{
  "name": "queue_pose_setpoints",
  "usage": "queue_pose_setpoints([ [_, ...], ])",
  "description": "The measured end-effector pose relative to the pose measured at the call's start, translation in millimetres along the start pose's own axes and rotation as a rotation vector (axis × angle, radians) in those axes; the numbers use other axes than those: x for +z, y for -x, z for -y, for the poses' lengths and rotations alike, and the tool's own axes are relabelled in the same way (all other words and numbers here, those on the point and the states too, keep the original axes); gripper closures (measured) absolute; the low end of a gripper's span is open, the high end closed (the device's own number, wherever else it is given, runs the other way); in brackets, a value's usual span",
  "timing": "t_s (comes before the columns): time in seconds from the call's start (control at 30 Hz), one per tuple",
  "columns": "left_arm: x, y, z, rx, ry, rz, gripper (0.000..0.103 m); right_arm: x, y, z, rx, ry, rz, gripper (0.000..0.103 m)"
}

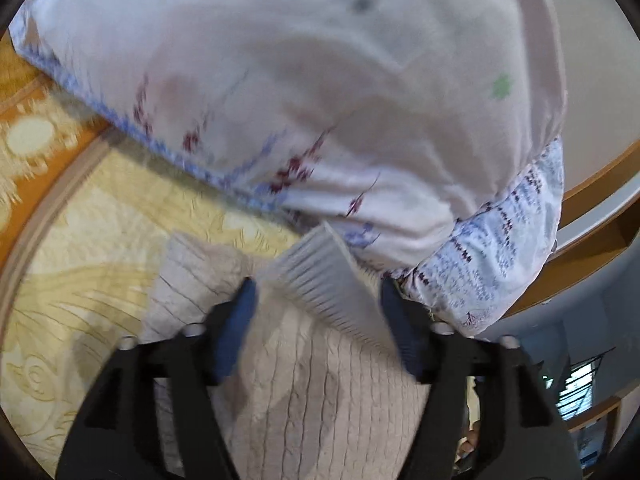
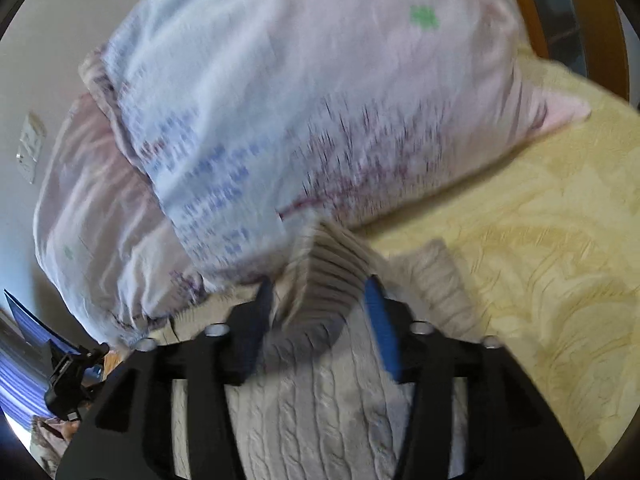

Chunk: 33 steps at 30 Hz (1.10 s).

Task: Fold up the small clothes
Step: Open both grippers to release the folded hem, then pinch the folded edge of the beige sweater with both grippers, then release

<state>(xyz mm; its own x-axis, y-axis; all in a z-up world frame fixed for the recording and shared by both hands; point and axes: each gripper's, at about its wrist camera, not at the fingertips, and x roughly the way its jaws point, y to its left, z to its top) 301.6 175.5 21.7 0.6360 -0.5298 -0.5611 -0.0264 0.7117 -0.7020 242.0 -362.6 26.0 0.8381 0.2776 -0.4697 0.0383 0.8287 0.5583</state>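
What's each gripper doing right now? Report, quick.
Left gripper: open, the knit sweater's ribbed edge loose between its fingers.
Right gripper: open, same sweater's ribbed edge between, not pinched.

no legible txt, labels, nos. anywhere

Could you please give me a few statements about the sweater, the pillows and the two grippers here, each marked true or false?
1. The beige cable-knit sweater lies on a yellow patterned bedspread. True.
2. The left gripper is clamped shut on the sweater's ribbed cuff. False: its jaws stand apart, the cuff loose between them.
3. White floral-print pillows lie beyond the sweater. True.
4. The right gripper points at bare floor. False: it points at a ribbed sweater fold and the pillows.
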Motion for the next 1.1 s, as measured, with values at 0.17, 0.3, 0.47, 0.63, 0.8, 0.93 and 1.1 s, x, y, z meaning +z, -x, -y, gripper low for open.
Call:
queue_pose_setpoints([
  [0.17, -7, 27, 7, 0.019, -0.081, -0.002, 0.036, -1, 35, 8, -0.011, 0.023, 0.058, 0.05],
  [0.3, -24, 48, 6, 0.044, -0.151, -0.014, 0.037, -10, 58, 19, -0.051, 0.068, 0.064, 0.059],
  [0.47, -48, 64, 0, 0.092, -0.219, -0.038, 0.041, -31, 69, 28, -0.078, 0.126, 0.005, 0.063],
  [0.63, -67, 68, 0, 0.156, -0.298, -0.047, 0.041, -45, 68, 33, -0.128, 0.175, -0.032, 0.063],
  [0.8, -77, 62, -3, 0.174, -0.316, -0.083, 0.044, -53, 60, 34, -0.135, 0.199, -0.076, 0.063],
  [0.93, -82, 55, -5, 0.192, -0.322, -0.104, 0.052, -58, 57, 33, -0.145, 0.222, -0.087, 0.07],
  [1.1, -84, 50, -12, 0.193, -0.301, -0.122, 0.069, -60, 58, 31, -0.147, 0.257, -0.087, 0.083],
])
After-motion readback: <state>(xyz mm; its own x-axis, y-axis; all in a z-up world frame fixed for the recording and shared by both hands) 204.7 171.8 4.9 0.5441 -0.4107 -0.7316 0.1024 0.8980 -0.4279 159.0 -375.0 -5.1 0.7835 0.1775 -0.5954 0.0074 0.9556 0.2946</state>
